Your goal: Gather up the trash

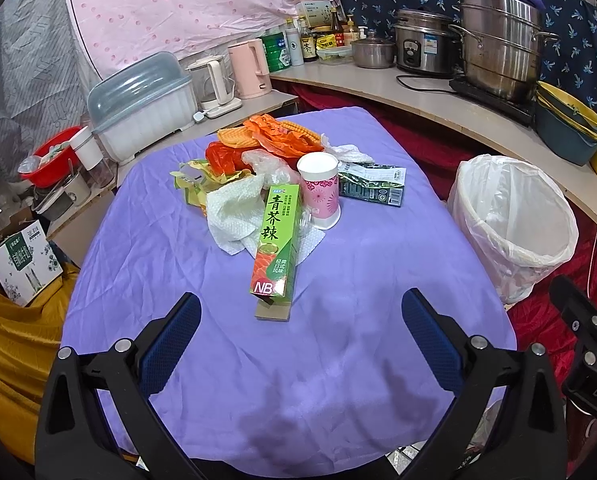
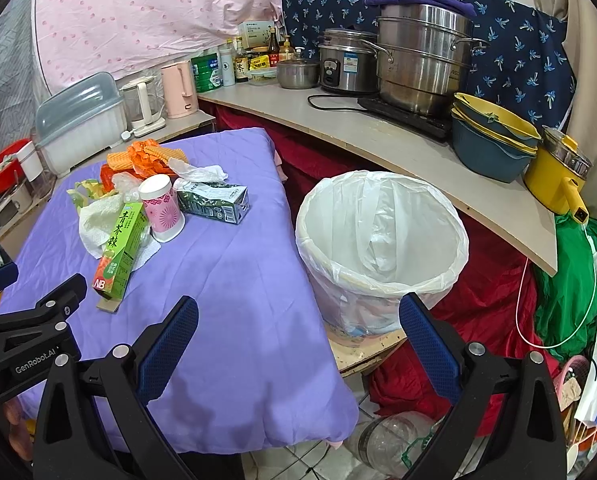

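None of the trash has left the surface (image 1: 338, 360) yet, as far as you can see. The whole pile sits at the far middle of the purple cloth: the green box (image 1: 276, 240) lies nearest you, its open end pointing your way; the pink cup (image 1: 320, 190) stands upright just behind it on the right; the crushed carton (image 1: 372, 184) lies to the right of the cup. White paper towel (image 1: 232, 214) spreads left of the box and under it, with orange wrappers (image 1: 270, 136), a clear bag (image 1: 268, 166) and yellow-green scraps (image 1: 190, 180) heaped farther back.

Your bin (image 2: 382, 232) stands off the right edge of the surface, on a low board, lined with a white bag. The liner looks bare inside, though the bottom is partly hidden by folds.

Your left tongs (image 1: 300, 316) hang over the near part of the cloth, fingers spread wide with nothing between them, short of the box. Your right tongs (image 2: 298, 316) are likewise spread and carrying nothing, aimed at the gap between the surface's right edge and the bin.

So everything is still to do. The box looks like the easiest first pick, being closest and clear of the heap at its near end.
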